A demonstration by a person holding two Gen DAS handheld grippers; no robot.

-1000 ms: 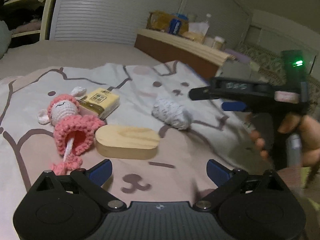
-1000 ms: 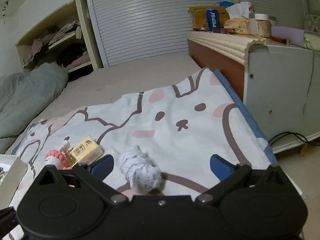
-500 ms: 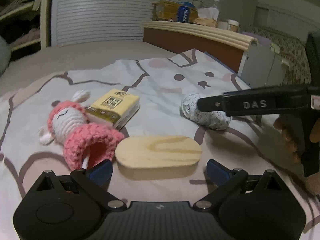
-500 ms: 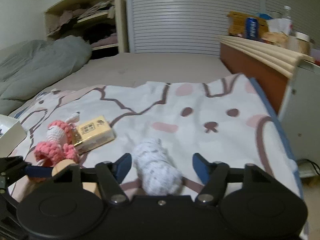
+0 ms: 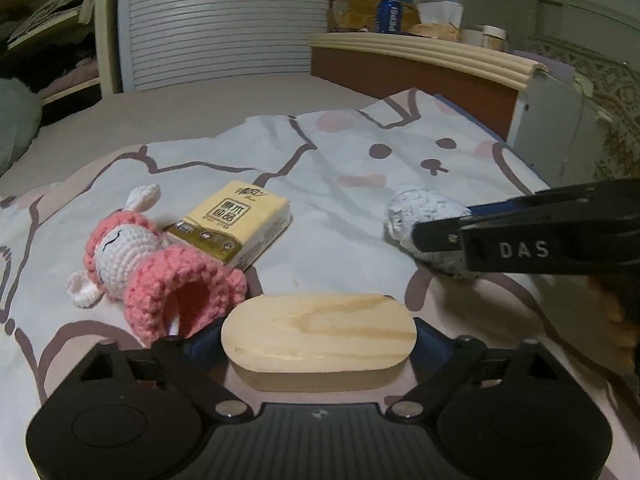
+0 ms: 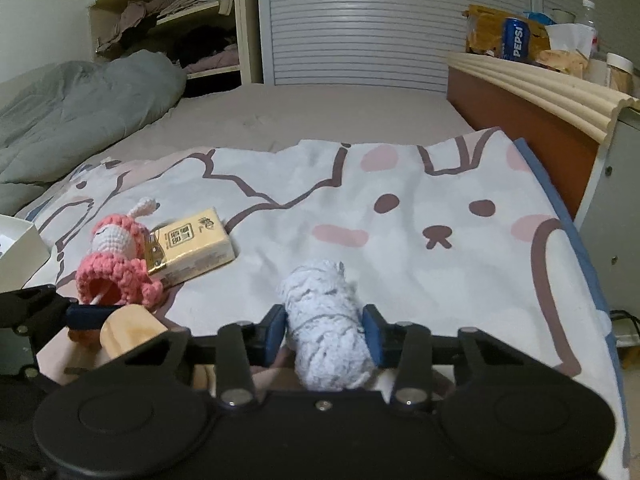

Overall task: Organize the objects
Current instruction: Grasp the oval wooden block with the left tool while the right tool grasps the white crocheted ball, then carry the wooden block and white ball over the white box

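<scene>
The right gripper (image 6: pixel 324 330) has just squeezed in on the fluffy grey yarn ball (image 6: pixel 326 328), which lies on the bunny blanket (image 6: pixel 400 208). The left gripper (image 5: pixel 318 336) has been closing a little around the wooden block (image 5: pixel 318 330), beside the pink knitted doll (image 5: pixel 148 264) and tissue pack (image 5: pixel 236 224).

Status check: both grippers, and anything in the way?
Right gripper closing on yarn ball. Left gripper open around wooden block, closing slightly. Pink doll touching block.
</scene>
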